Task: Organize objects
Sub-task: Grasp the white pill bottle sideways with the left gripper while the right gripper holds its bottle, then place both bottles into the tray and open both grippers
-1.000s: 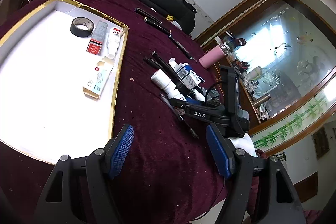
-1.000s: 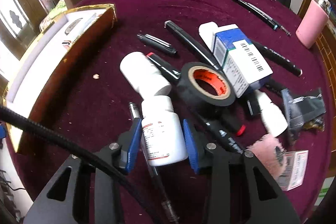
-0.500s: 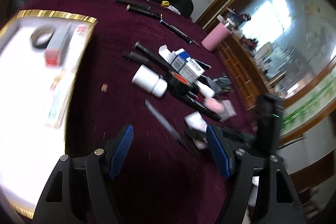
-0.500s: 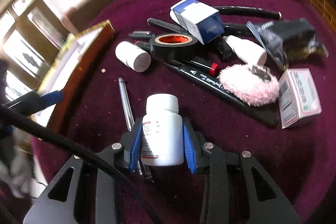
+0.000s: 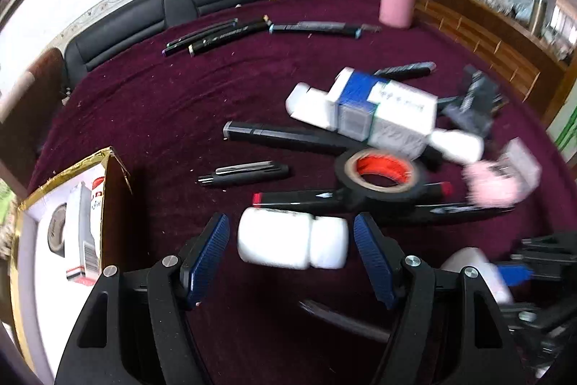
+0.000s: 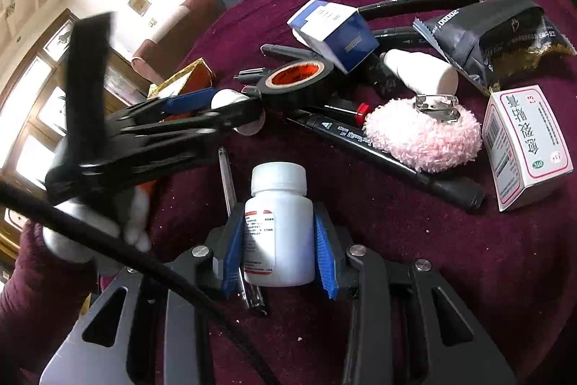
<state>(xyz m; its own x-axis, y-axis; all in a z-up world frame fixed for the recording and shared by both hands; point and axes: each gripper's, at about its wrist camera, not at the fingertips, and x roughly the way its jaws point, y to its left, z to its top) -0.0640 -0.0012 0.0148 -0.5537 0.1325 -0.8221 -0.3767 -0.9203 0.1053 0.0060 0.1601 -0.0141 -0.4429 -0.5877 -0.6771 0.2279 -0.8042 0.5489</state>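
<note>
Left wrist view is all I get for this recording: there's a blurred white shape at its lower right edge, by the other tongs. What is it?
Observer: A white labelled bottle, upright, clamped between the pads of the right tongs.
Reviewer: Is anything lying next to that bottle?
Observer: A slim pen lies flat on the cloth beside it, its near end passing under one pad.
Reviewer: And the pink blur past the tape roll?
Observer: A fluffy pink puff with a metal clip on top.
</note>
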